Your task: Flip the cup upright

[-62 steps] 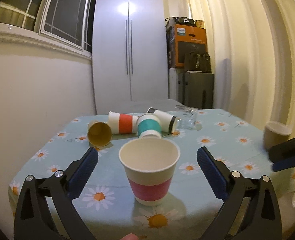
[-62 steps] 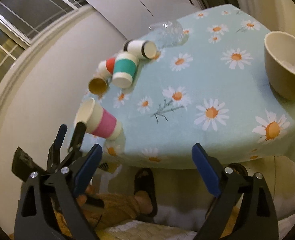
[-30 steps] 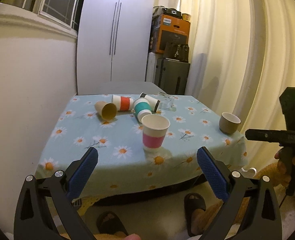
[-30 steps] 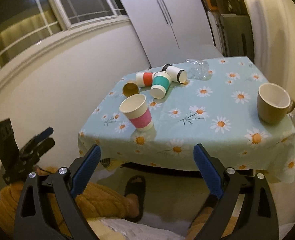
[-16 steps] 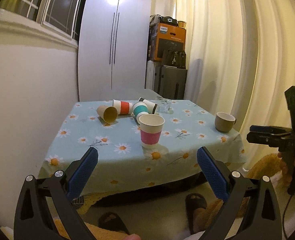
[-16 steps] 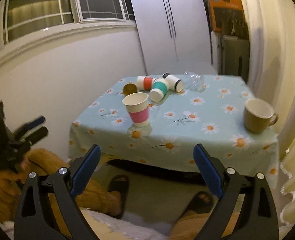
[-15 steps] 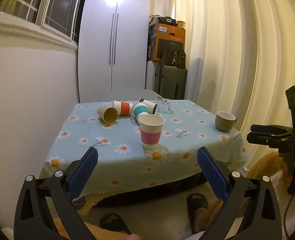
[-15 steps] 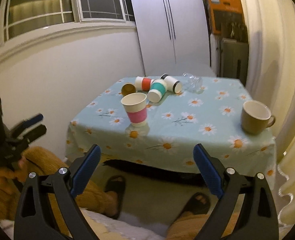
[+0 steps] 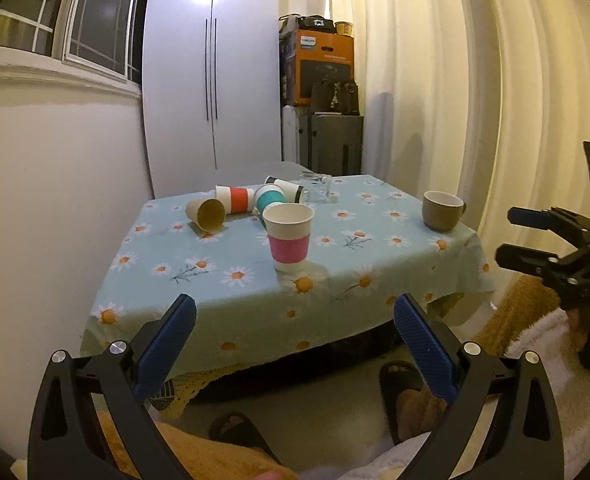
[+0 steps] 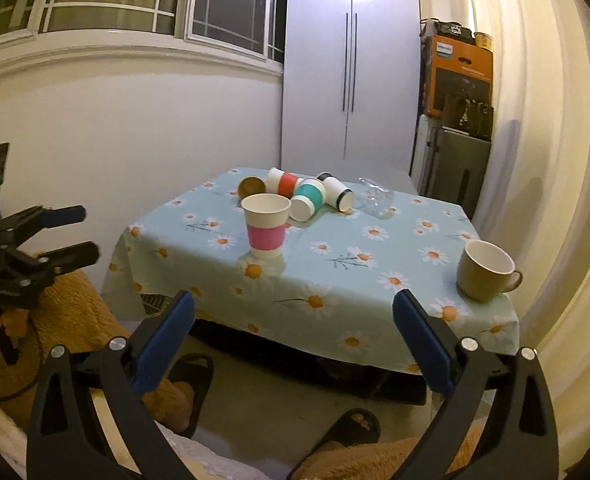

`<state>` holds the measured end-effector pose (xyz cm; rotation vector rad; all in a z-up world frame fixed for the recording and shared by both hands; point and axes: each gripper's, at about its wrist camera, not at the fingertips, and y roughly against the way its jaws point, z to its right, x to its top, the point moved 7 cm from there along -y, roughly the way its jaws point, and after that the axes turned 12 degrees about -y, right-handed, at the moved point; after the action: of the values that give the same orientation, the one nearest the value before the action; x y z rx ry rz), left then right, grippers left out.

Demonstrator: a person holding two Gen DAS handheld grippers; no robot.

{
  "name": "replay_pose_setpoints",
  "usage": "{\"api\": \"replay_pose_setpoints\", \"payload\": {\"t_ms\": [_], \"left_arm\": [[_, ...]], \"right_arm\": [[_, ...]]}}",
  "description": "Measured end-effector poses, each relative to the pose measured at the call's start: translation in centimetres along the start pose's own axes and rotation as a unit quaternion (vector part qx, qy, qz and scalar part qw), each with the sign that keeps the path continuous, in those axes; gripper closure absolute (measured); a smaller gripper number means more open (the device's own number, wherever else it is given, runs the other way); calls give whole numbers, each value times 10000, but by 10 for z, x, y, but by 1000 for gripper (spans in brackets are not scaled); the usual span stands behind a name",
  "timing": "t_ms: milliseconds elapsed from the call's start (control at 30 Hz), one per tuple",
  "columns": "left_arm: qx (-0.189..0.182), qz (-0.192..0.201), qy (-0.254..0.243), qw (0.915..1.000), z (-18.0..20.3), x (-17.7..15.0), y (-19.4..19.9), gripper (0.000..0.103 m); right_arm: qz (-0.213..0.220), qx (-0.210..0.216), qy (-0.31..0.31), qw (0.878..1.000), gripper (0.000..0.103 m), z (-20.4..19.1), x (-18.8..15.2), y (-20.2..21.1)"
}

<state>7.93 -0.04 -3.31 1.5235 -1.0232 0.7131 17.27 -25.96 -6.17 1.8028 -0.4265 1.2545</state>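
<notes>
A paper cup with a pink band (image 9: 288, 237) stands upright near the front edge of the daisy tablecloth table (image 9: 375, 280); it also shows in the right wrist view (image 10: 265, 232). My left gripper (image 9: 295, 332) is open and empty, held well back from the table, above the floor. My right gripper (image 10: 293, 330) is open and empty too, also back from the table. Each gripper shows in the other's view: the right one (image 9: 535, 236) at the right edge, the left one (image 10: 51, 236) at the left edge.
Several paper cups lie on their sides at the table's back: a tan one (image 9: 207, 215), a red-banded one (image 9: 235, 199), a teal-banded one (image 9: 270, 197), a black-banded one (image 9: 289, 189). A glass (image 9: 318, 190) lies behind them. A brown mug (image 9: 441, 210) stands at the right edge. Sandalled feet (image 9: 403, 388) are below.
Both grippers have pulled back away from the table; the pink-banded cup stays upright where it stood. Both stay open.
</notes>
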Motion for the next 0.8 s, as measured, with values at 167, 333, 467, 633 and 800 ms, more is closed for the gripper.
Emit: {"api": "replay_pose_setpoints", "payload": {"t_ms": [167,333,467,633,800], "left_arm": [[1,78,170,9998,-8,-1,4,6],[11,40,230,9997,-10,-2,2,6],[56,-15,149,9999,-8,-2,0,6],[58,-31,104,9999,-7,-3,-1,6],[67,-46,94,9999,-7,-4,-2,6]], "right_arm": [[54,-39,-67,10000,5,4,-1,4],[42,-77,-39,10000,5,5,-2,4],[53,-92,-27,9999,5,4,-2,4],[22,-101,-28,9999,5,4,-2,4],[22,-111,-26,9999,5,4,-2,3]]}}
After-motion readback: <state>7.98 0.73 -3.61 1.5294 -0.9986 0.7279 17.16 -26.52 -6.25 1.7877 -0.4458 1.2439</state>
